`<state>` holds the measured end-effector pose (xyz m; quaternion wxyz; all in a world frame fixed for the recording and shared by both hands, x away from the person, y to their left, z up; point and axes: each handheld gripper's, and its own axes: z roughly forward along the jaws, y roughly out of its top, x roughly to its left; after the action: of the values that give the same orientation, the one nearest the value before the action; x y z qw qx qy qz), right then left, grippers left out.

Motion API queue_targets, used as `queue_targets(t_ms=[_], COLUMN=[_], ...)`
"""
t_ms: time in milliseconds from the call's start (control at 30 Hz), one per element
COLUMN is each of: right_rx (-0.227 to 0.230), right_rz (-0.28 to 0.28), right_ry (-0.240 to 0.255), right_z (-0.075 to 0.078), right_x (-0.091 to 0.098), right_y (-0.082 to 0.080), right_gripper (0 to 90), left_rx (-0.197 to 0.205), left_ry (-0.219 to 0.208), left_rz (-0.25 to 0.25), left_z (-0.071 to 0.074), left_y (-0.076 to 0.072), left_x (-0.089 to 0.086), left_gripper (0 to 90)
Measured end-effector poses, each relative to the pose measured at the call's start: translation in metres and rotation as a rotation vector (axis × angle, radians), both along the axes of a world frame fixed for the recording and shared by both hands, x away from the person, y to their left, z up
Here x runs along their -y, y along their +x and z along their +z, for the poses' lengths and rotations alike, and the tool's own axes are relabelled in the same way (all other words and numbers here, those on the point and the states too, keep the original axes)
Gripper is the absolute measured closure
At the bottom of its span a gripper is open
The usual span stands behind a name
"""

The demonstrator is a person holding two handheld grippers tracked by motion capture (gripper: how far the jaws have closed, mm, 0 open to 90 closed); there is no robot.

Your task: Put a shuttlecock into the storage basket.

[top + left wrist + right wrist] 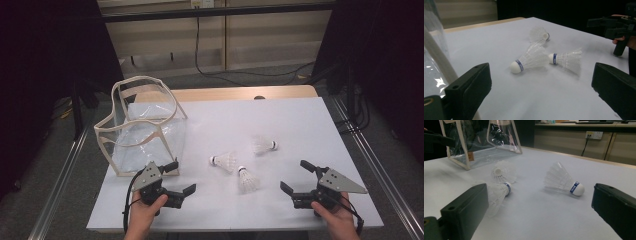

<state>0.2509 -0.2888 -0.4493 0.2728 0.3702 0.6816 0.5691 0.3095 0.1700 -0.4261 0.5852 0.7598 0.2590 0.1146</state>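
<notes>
The left gripper [179,177] sits low over the near left part of the table [300,115], held by the left hand [146,207] that comes in from the bottom edge; its jaws stand wide apart with nothing between them and point right and a little away, toward the middle of the table. The right gripper [296,176] is held the same way by the right hand [334,212] at the near right, jaws spread wide and empty, pointing left and away. Between the two grippers lie three shuttlecocks on their sides, none touched. The left shuttlecock [224,161] lies with its long axis across the table, cork to the left and feathers to the right. The near shuttlecock [247,180] lies just beside it, cork pointing away and slightly left, skirt toward the person. The far shuttlecock [263,145] lies a little beyond them, cork to the right, feathers to the left. In the left gripper view the left one [530,60] and the near one [567,58] lie almost cork to skirt. A clear bag [142,127] with pale trim stands open just behind the left gripper, at the table's left edge.
</notes>
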Motion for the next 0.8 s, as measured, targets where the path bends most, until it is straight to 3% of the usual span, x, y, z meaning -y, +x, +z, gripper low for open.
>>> queue_targets(t_ms=[800], right_rx=[0.004], right_rz=[0.009], right_ry=[-0.001], right_z=[0.000], right_x=[-0.001], right_y=[0.003], right_gripper=[0.4], left_rx=[-0.016], left_ry=[0.037], left_rz=[-0.033], left_z=[-0.001], left_y=[0.000], left_x=[0.016], left_gripper=[2.7])
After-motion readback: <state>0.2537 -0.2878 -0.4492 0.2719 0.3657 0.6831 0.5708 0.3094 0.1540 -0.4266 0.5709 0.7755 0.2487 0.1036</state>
